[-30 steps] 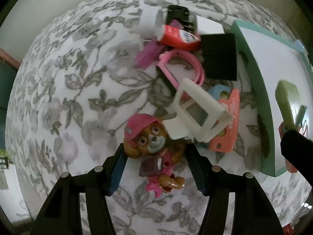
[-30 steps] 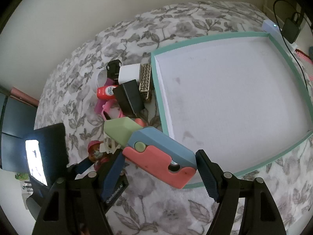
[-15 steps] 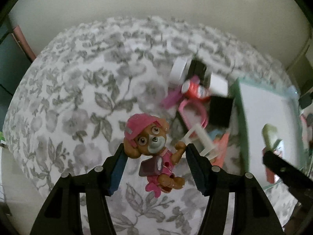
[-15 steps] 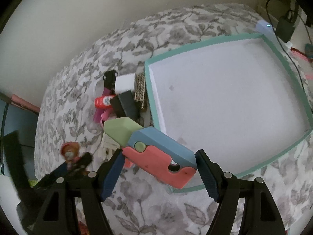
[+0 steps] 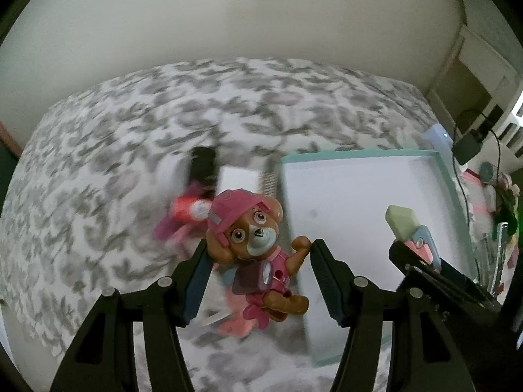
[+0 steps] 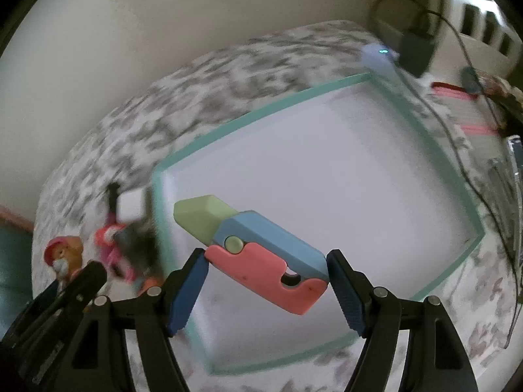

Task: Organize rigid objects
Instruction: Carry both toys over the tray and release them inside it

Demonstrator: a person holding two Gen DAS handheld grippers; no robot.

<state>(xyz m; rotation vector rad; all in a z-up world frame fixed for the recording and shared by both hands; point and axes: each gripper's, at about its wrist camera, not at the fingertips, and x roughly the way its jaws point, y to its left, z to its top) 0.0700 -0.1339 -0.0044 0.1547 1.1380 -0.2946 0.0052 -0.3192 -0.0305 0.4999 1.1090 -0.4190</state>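
My left gripper (image 5: 258, 272) is shut on a pink puppy toy figure (image 5: 253, 238) and holds it above the floral bedspread, near the left rim of the teal-edged white tray (image 5: 359, 202). My right gripper (image 6: 266, 277) is shut on a toy knife (image 6: 258, 254) with a blue-and-coral handle and a pale green blade, held over the tray (image 6: 327, 163). The toy knife also shows in the left wrist view (image 5: 412, 232). The puppy figure shows at the far left of the right wrist view (image 6: 62, 256).
A blurred pile of small objects lies left of the tray: a red tube (image 5: 189, 209), a black block (image 5: 202, 163), a white box (image 5: 238, 178). A charger and cable (image 6: 415, 49) sit past the tray's far corner. A wall rises behind the bed.
Both grippers have lifted and swung right toward the tray with their toys. The puppy figure is off the bedspread. The toy knife now hangs over the tray.
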